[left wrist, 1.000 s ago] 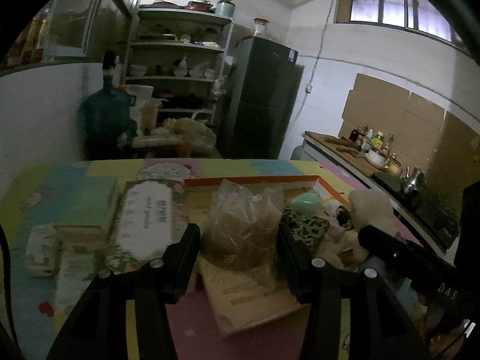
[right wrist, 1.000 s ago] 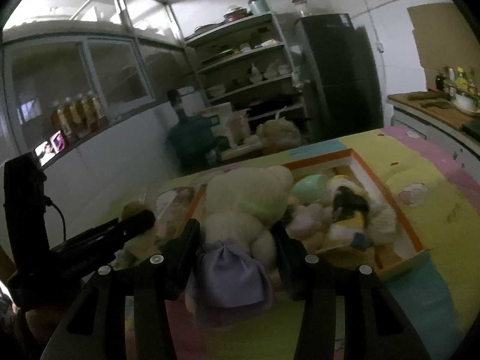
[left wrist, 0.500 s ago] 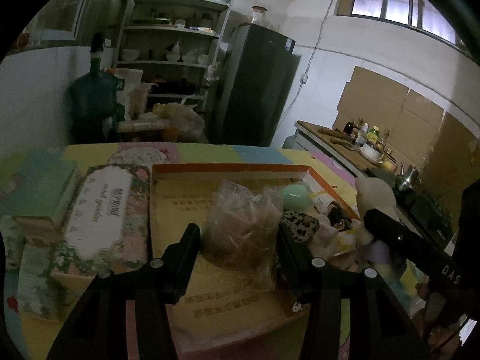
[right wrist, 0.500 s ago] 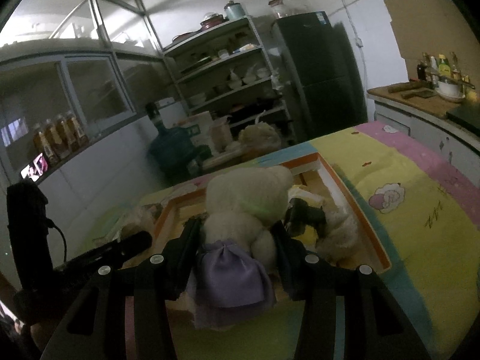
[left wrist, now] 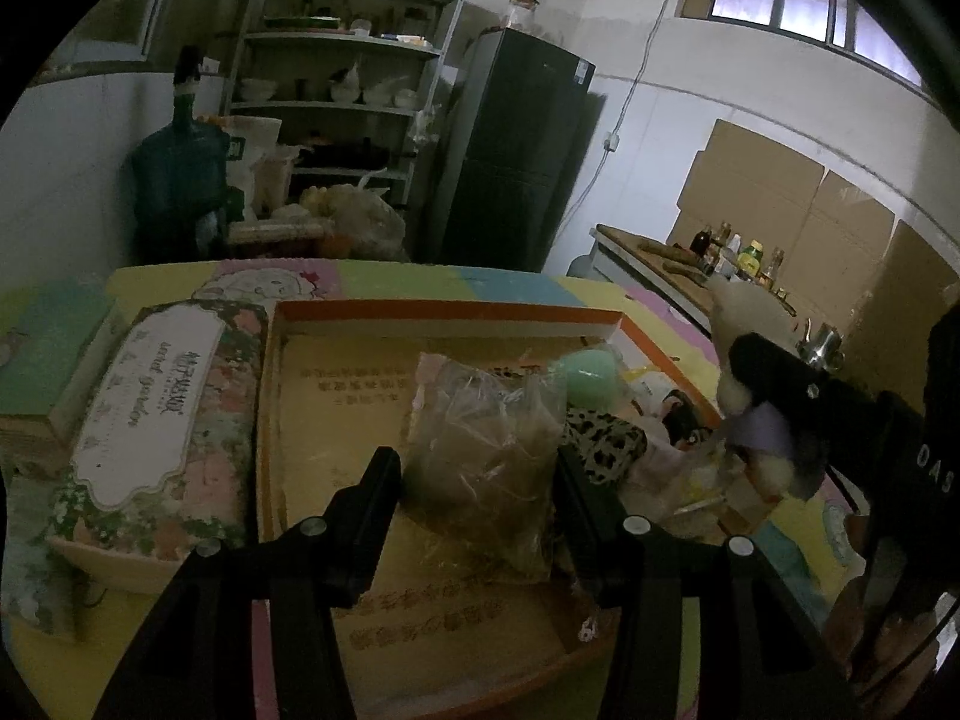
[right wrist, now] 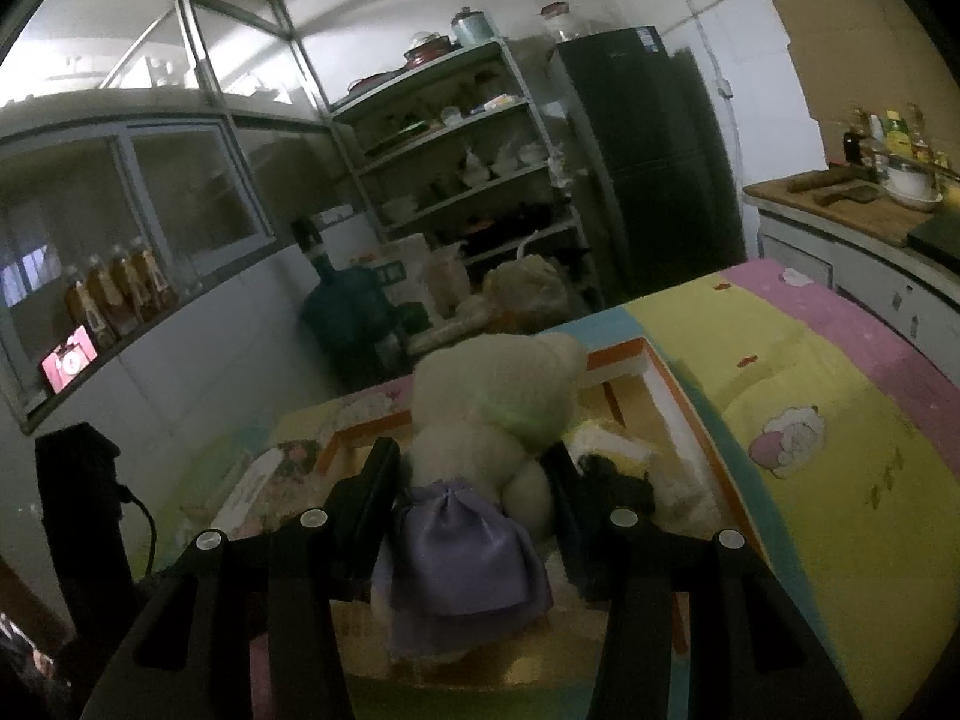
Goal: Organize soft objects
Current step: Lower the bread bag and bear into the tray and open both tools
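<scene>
Two hand-held grippers each carried a soft item over an orange-rimmed cardboard tray (left wrist: 456,315).
Left gripper (left wrist: 477,468) was clamped on a crinkled clear bag (left wrist: 486,450), upright between its fingers, above the tray's bare left half. Right gripper (right wrist: 474,474) was clamped on a cream plush toy (right wrist: 498,402) in a purple skirt, head pointing away, nearer the tray's right side, where other soft toys lay.

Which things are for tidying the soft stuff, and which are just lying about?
For the job: cream plush bear in a purple skirt; crinkly clear plastic bag; orange-rimmed cardboard tray.

Just lying about: flowery gift box; black fridge; blue water jug.
</scene>
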`<state>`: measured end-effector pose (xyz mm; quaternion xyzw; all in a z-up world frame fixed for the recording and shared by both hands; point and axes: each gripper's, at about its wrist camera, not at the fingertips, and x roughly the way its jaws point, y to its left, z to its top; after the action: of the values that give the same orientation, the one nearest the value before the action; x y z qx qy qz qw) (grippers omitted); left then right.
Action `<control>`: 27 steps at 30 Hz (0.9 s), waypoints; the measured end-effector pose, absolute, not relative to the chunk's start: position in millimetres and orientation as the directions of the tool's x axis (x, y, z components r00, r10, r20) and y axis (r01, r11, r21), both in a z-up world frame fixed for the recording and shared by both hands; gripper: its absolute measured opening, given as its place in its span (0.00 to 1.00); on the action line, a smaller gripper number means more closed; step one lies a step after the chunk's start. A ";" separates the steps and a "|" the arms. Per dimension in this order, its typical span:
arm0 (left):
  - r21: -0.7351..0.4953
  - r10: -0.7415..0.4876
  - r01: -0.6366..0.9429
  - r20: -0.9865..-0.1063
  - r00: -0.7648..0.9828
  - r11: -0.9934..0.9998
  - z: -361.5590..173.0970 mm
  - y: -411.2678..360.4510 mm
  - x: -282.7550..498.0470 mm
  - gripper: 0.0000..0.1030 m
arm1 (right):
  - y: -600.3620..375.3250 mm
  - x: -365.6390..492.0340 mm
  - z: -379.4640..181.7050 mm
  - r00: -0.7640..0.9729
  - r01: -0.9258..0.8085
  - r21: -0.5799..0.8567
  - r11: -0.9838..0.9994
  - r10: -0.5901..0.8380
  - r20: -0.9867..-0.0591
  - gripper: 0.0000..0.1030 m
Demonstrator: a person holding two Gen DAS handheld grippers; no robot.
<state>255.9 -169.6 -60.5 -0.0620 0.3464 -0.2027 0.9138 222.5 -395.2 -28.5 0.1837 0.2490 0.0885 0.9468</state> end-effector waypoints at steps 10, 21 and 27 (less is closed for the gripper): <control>-0.237 -0.395 0.319 -0.636 0.663 0.918 -70.8 -180.0 265.2 0.50 | -385.8 249.2 -35.2 0.828 -0.108 0.393 0.913 0.301 -0.473 0.49; -0.231 -0.390 0.320 -0.653 0.649 0.919 -78.4 -183.7 273.4 0.50 | -381.6 265.3 -47.3 0.804 -0.119 0.402 0.908 0.325 -0.497 0.49; -0.240 -0.393 0.318 -0.671 0.629 0.917 -84.3 -187.1 277.6 0.50 | -377.8 273.3 -56.9 0.780 -0.115 0.407 0.906 0.336 -0.528 0.49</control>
<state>277.6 -187.1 -84.3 -0.0491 0.3831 -0.1972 0.9010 273.3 -377.8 -56.9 0.1790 0.3084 0.1217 0.9263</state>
